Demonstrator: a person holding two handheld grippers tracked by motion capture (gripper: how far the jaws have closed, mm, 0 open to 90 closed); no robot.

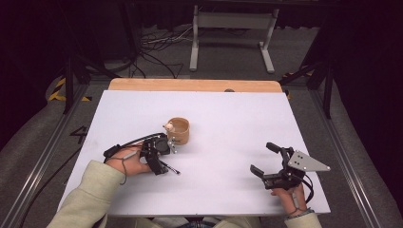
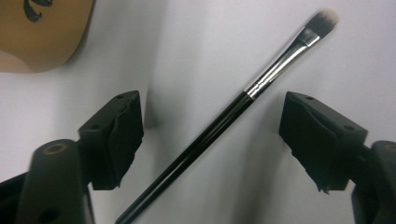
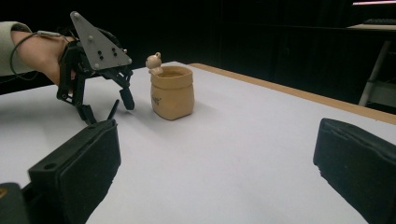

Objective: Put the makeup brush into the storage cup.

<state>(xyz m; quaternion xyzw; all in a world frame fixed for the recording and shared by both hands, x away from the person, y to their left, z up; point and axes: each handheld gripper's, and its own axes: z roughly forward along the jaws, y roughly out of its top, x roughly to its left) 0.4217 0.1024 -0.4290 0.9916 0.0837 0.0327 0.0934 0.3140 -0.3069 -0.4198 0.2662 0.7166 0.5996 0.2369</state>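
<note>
Looking along my left tool [image 2: 210, 135], I have the makeup brush [image 2: 224, 126] lying flat on the white desk [image 2: 210, 51] between the two black jaws, which stand fairly wide and touch nothing; neither pad [image 2: 116, 135] presses on the handle. The brush runs on a slant, its black handle close to me and nearer the left-side jaw, the silver ferrule and soft tip out ahead toward the right-side one. As I judge it, the grasp will go best if I close onto the black handle just short of the ferrule, with the pads low to the desk so the thin handle does not roll out or get pushed sideways. Beyond the left-side jaw, a corner of the tan sack-shaped pot [image 2: 42, 37] shows, near but apart from the brush. My right tool [image 3: 215, 172] is wide open and empty over bare desk, well apart from the work. The right gripper view gives me what the close view cannot: the left tool [image 3: 107, 109] tilted down over the desk and the pot [image 3: 172, 92] upright just past it, with a small figure [image 3: 154, 61] on its rim. The high view shows the pot [image 1: 178, 129] just ahead of the left tool [image 1: 164, 154].
</note>
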